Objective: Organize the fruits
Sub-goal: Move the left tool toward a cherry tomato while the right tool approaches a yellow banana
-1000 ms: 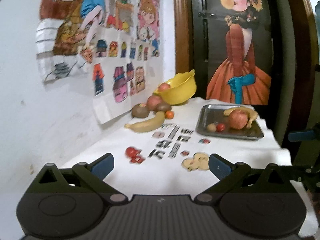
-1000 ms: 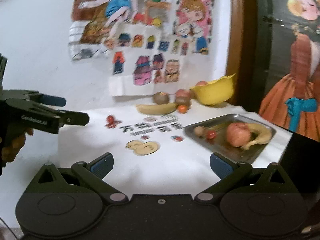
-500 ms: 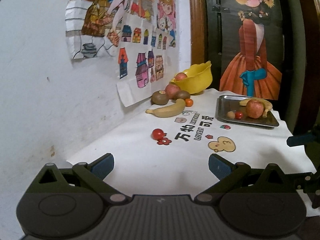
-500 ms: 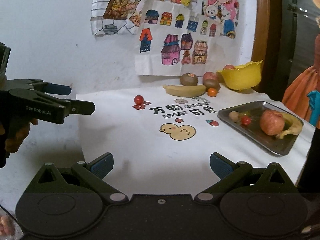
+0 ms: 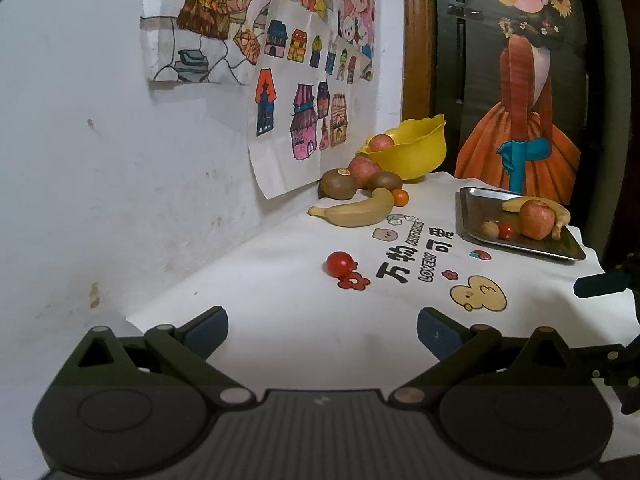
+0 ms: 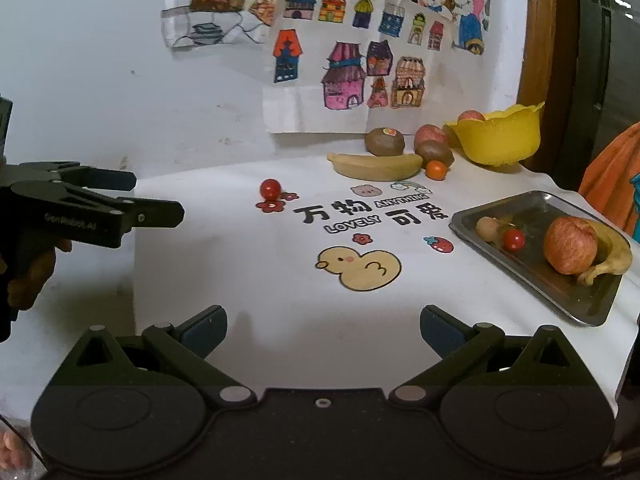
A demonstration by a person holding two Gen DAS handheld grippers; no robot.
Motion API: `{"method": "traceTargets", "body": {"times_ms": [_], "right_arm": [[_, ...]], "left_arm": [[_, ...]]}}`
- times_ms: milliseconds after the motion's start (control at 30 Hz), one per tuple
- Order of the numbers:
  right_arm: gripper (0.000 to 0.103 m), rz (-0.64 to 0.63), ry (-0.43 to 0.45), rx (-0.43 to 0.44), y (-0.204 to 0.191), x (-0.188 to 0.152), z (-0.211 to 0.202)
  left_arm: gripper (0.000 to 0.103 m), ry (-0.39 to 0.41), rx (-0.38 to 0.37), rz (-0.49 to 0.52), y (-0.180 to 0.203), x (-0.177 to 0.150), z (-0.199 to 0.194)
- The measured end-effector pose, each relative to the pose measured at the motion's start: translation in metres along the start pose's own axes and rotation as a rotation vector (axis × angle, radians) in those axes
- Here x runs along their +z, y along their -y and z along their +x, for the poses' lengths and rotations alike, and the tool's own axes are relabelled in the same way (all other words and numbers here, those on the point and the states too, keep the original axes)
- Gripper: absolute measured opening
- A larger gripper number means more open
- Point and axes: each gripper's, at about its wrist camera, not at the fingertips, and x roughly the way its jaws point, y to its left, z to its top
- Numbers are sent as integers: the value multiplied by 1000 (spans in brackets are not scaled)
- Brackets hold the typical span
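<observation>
A steel tray (image 6: pixel 532 208) at the right holds an apple (image 6: pixel 570 245), a banana (image 6: pixel 612 256), a cherry tomato (image 6: pixel 513 239) and a small pale fruit (image 6: pixel 487 227). Loose on the white cloth lie a cherry tomato (image 5: pixel 339 263), a banana (image 5: pixel 356 211), two kiwis (image 5: pixel 338 184), an apple (image 5: pixel 363 170) and a small orange (image 5: pixel 399 197). A yellow bowl (image 5: pixel 416 150) at the back holds another apple (image 5: pixel 381 143). My left gripper (image 5: pixel 322 328) stands open over the cloth's near left corner. Open too, my right gripper (image 6: pixel 323 326) hangs above the front edge, empty.
The table stands against a white wall with hung drawings (image 5: pixel 304 92). A dark door with a poster (image 5: pixel 524 80) rises behind the tray. Printed cloth (image 6: pixel 360 264) spreads between the grippers and the fruit. A hand (image 6: pixel 28 276) holds the left gripper, seen at the left of the right wrist view.
Both grippers have swung left and drawn closer to the table, so the loose fruit and tray now sit nearer and more central. Both stayed open; no fruit has moved.
</observation>
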Motion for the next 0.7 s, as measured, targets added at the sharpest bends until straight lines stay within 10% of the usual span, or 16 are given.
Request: {"method": "traceTargets", "body": {"times_ms": [700], "right_arm": [[102, -1, 43, -46, 60, 37, 51]], "left_arm": [[103, -39, -39, 21, 24, 32, 76]]}}
